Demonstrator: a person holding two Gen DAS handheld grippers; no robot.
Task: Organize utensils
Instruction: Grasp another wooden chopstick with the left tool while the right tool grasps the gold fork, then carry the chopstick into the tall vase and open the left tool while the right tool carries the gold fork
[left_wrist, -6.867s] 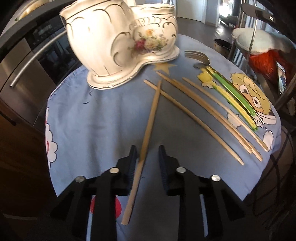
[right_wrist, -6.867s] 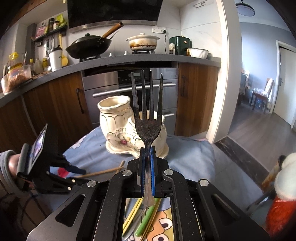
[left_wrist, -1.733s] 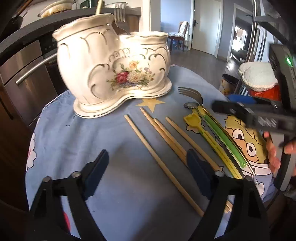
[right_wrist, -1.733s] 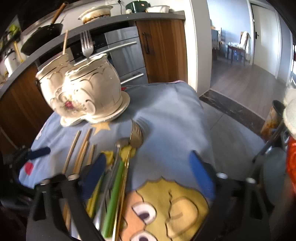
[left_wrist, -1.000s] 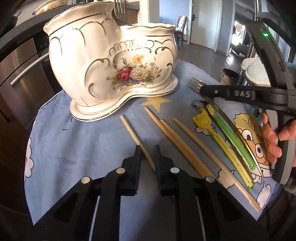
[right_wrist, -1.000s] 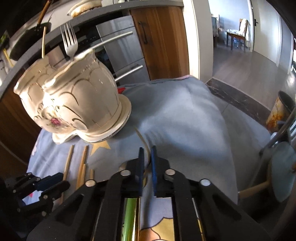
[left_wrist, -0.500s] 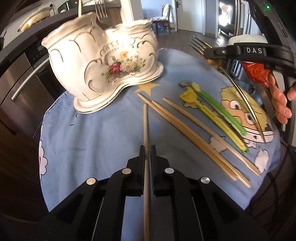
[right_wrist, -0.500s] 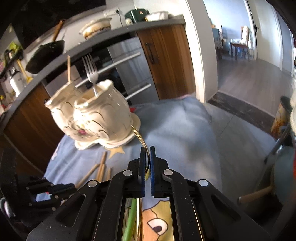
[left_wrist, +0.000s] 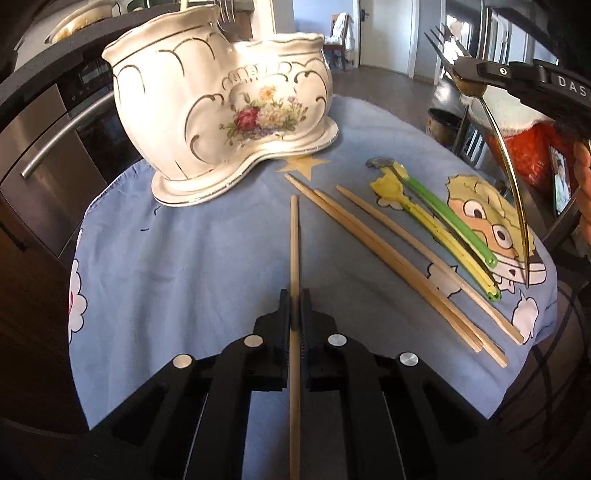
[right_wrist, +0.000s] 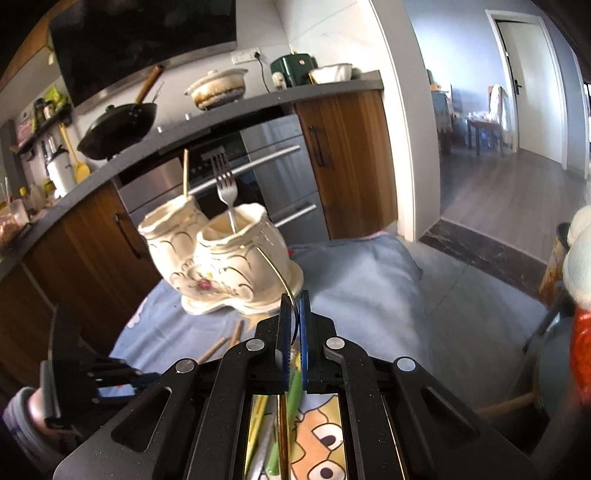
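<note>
A white flowered ceramic holder (left_wrist: 221, 103) stands at the back of the blue cartoon cloth (left_wrist: 184, 258). My left gripper (left_wrist: 294, 299) is shut on a wooden chopstick (left_wrist: 294, 240) that points toward the holder. Three more chopsticks (left_wrist: 388, 251), a green spoon (left_wrist: 443, 218) and a yellow utensil (left_wrist: 413, 210) lie to its right. My right gripper (right_wrist: 290, 302) is shut on a gold fork (left_wrist: 506, 166), held in the air with its tines up. The holder (right_wrist: 229, 269) has a silver fork (right_wrist: 224, 188) in the nearer cup and a chopstick (right_wrist: 185, 173) in the farther one.
A steel oven (right_wrist: 273, 173) and wooden cabinets stand behind the round table. The cloth's edge drops off close on the left and right. A metal chair frame (left_wrist: 469, 122) and a red-and-white bundle (left_wrist: 524, 140) stand beyond the right edge.
The left jaws shut on a chopstick and swung it to point at the holder. The right gripper lifted the gold fork off the cloth, up and to the right.
</note>
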